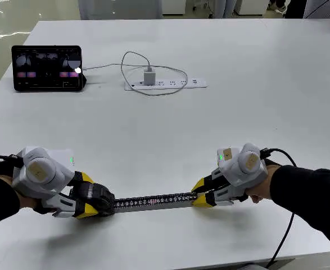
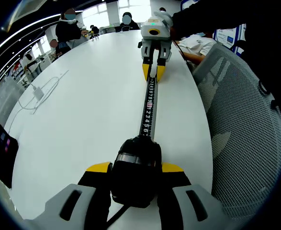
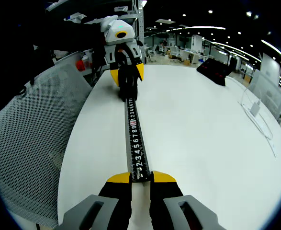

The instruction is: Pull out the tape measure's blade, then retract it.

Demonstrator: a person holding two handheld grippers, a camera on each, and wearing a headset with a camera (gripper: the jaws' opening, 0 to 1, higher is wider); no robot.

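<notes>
A black tape measure case lies low over the white table near its front edge, and my left gripper is shut on it. In the left gripper view the case sits between the yellow-tipped fingers. Its black blade with white numbers stretches right to my right gripper, which is shut on the blade's end. In the right gripper view the blade runs from the gripper away to the case. The blade lies flat along the table.
A tablet stands at the back left. A white power strip with a charger and looped cable lies at the back middle. A mesh chair stands beside the table's front edge. People sit at the table's far end.
</notes>
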